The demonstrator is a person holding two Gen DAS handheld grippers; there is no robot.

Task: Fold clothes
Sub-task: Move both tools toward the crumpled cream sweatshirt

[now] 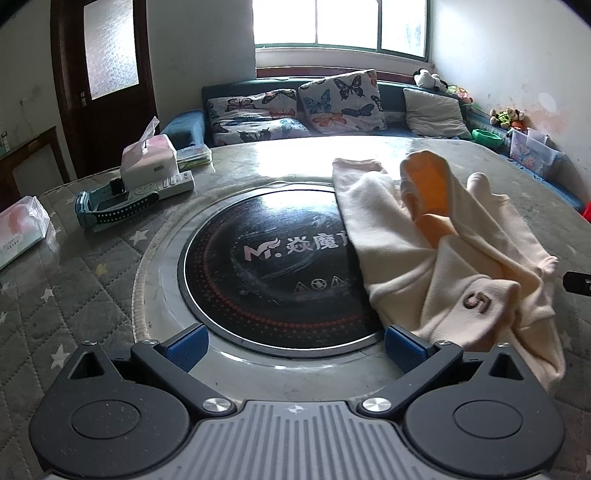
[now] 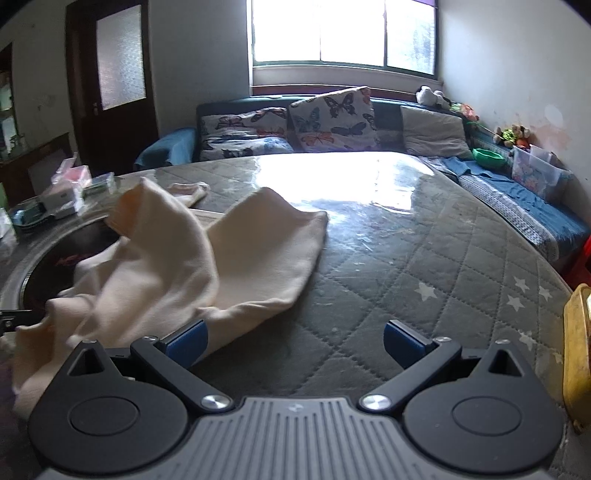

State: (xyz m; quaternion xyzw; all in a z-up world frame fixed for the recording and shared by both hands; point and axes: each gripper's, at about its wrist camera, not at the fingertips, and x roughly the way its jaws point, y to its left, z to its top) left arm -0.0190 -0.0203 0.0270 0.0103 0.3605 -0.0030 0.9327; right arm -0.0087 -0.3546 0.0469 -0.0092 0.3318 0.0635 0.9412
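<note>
Both grippers, left [image 1: 293,347] and right [image 2: 293,345], gape wide, holding nothing. Cream garment [image 1: 443,266] lies crumpled at two o'clock on the quilted table [image 2: 406,277], overlapping the black cooktop [image 1: 273,266]; sofa [image 1: 391,96] beyond.

Daylight pours through a wide window [image 1: 340,22] above a blue sofa [image 1: 391,96] with butterfly cushions [image 1: 341,101]; a dark wooden door [image 1: 107,74] stands left, white walls around.

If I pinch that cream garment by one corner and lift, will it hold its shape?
Probably not. The cream garment lies rumpled in soft folds, so it likely droops limply. It looks thin and light, and may slide easily on the glossy table cover.
</note>
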